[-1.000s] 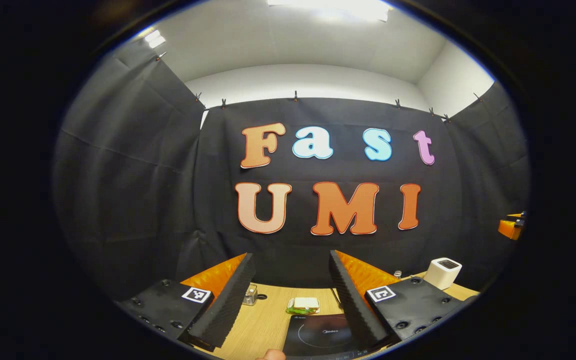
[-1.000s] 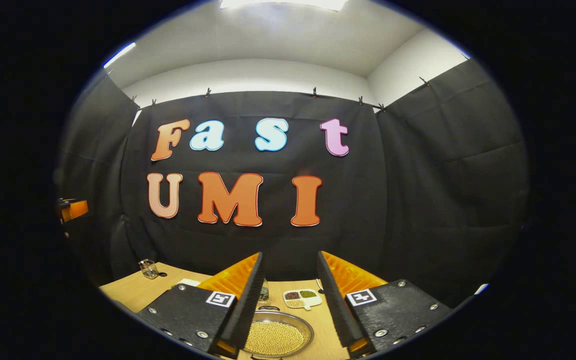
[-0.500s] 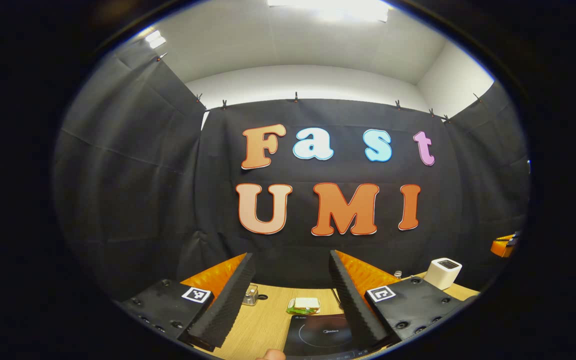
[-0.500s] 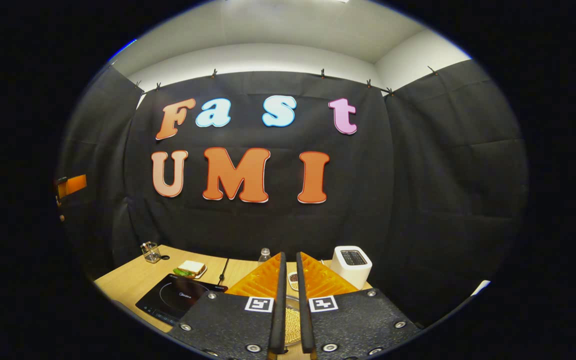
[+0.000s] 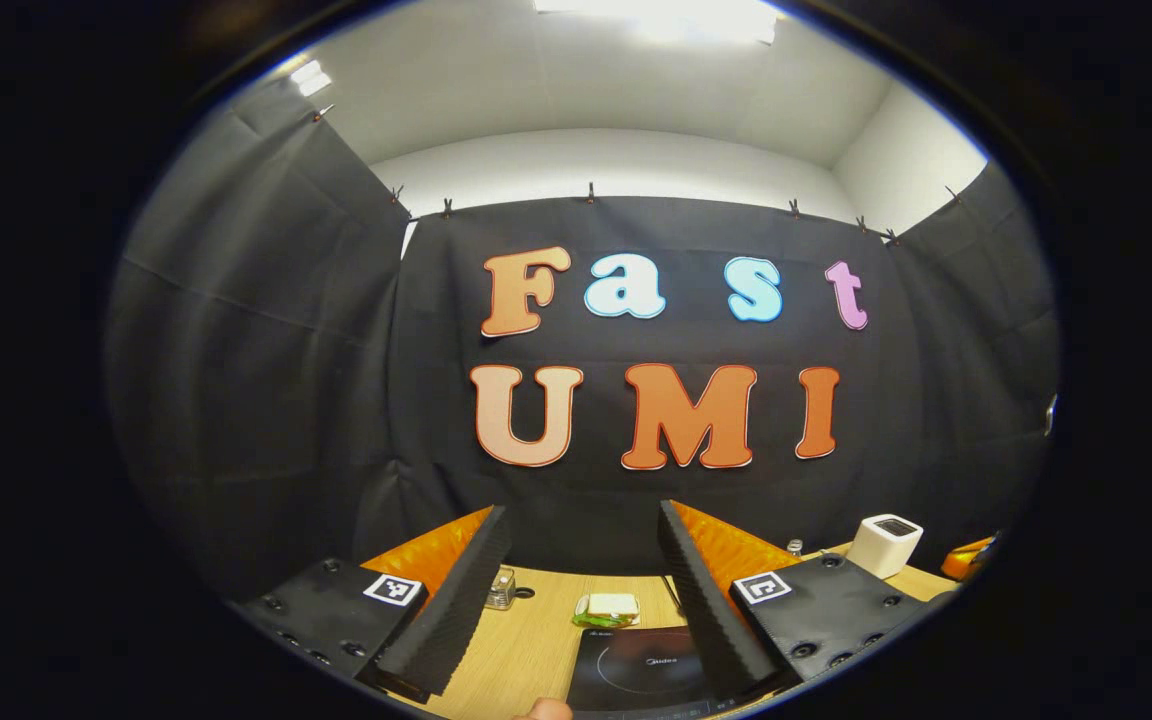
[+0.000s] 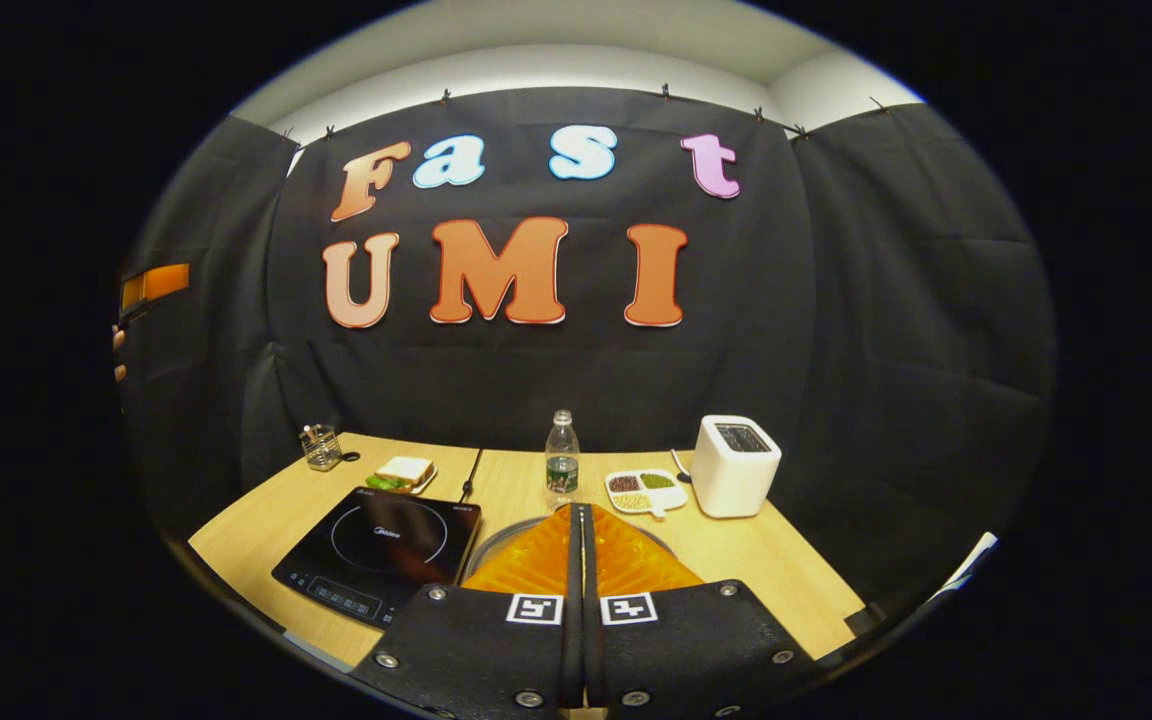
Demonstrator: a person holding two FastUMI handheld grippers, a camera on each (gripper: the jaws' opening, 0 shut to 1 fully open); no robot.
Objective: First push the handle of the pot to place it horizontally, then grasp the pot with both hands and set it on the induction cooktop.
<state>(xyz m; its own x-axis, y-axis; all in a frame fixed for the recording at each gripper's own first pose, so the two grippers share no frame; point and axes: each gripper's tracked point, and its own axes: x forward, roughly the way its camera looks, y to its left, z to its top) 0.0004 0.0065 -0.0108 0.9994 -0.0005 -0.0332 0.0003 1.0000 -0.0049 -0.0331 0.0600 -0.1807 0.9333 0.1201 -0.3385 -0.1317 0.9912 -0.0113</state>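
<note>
In the left gripper view, the left gripper is held level, pointing forward, its two black ribbed fingers spread wide apart with nothing between them. A bit of the person's fingertip shows at the very bottom edge. In the right gripper view, the right gripper tilts somewhat downward, its two fingers brought together so that only a thin slit remains between the pads; whether anything is pinched there cannot be told. Far off at the left edge, the left gripper's orange part shows, with fingers of the hand holding it just below.

black screw-studded tool bodies, orange ribbed fingers, square coded tags
</note>
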